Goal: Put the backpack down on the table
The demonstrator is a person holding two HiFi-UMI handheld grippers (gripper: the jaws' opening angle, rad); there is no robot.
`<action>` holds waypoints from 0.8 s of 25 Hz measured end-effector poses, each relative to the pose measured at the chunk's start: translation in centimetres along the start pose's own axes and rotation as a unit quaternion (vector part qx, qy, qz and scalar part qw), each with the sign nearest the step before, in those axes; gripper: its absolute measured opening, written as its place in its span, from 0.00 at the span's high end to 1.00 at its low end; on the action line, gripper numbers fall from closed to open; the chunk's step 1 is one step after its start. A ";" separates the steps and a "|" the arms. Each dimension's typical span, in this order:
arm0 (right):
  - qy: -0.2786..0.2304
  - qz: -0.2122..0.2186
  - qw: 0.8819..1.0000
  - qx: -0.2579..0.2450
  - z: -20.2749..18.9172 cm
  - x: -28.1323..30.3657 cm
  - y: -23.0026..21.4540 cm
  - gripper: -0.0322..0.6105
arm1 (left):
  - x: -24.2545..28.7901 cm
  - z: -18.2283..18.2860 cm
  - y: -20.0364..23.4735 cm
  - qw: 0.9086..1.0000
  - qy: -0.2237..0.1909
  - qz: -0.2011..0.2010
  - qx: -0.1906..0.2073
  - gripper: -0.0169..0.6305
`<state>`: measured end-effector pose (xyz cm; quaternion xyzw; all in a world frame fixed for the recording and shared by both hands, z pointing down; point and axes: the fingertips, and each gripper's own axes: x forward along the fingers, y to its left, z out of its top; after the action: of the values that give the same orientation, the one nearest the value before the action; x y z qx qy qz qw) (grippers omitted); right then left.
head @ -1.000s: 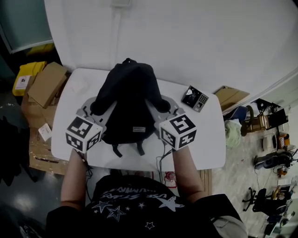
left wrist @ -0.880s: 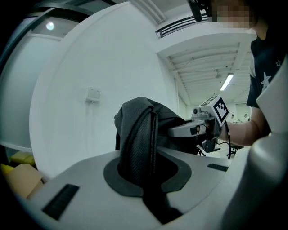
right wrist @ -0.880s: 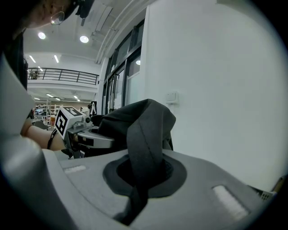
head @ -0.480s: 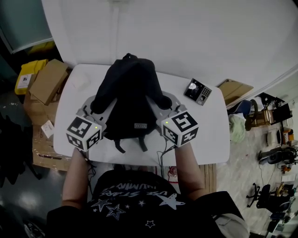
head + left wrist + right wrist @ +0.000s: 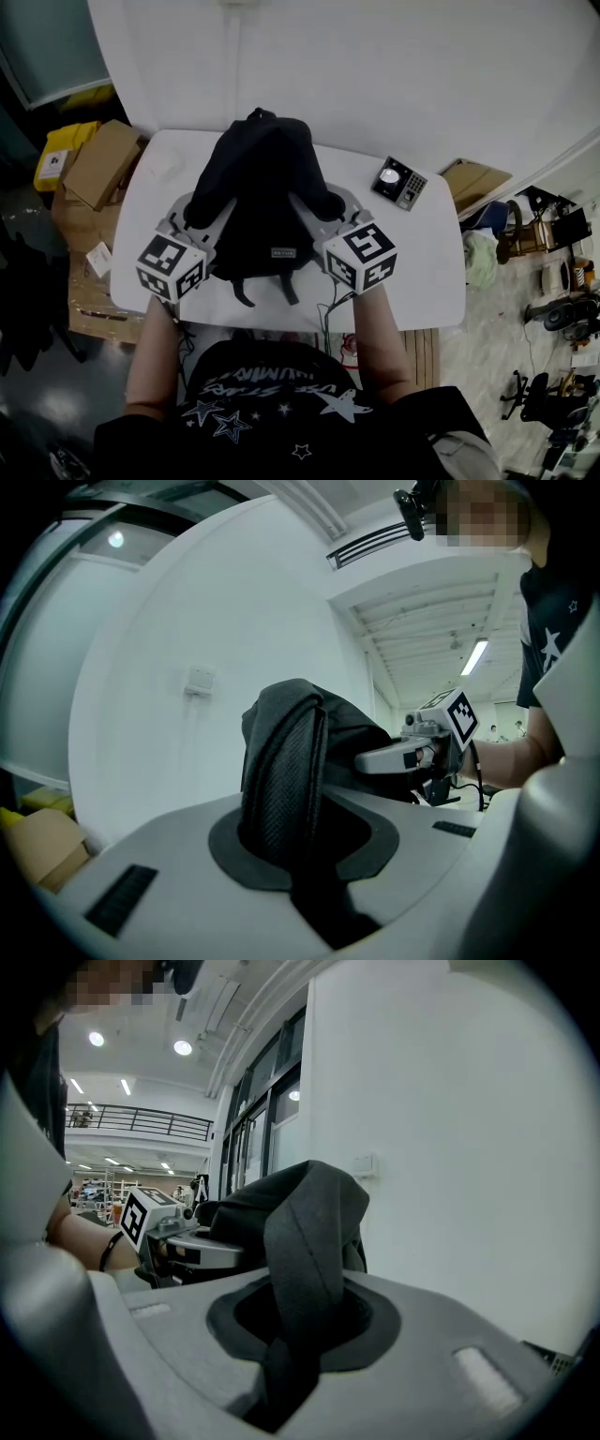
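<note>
A black backpack (image 5: 262, 178) stands upright on the white table (image 5: 427, 272), its back panel towards me. My left gripper (image 5: 208, 214) is at its left side, shut on the mesh-lined shoulder strap (image 5: 281, 780), which rises between the jaws. At the right side is my right gripper (image 5: 330, 212). Its jaws are opening, and the other strap (image 5: 309, 1241) hangs loosely twisted in the gap between them. Each gripper view shows the opposite gripper beyond the bag: the right gripper (image 5: 422, 752) and the left gripper (image 5: 173, 1237).
A small keypad device (image 5: 398, 185) lies on the table right of the backpack. Cardboard boxes (image 5: 98, 164) and a yellow box (image 5: 58, 155) sit on the floor to the left. A white wall rises close behind the table. Clutter fills the floor at the right.
The backpack and both grippers stay where they were. Only the head view has shifted slightly.
</note>
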<state>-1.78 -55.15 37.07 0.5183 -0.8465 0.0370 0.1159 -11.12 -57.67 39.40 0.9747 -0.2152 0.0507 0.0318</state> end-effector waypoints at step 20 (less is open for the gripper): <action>0.009 0.026 1.000 0.009 -1.3 -1.8 0.3 0.47 | -1.8 0.2 0.4 0.996 -0.004 0.094 0.006 0.42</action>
<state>-1.03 -53.19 37.95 0.4968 -0.8583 0.0518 0.1176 -12.93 -57.32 38.98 0.9505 -0.3059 0.0509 0.0204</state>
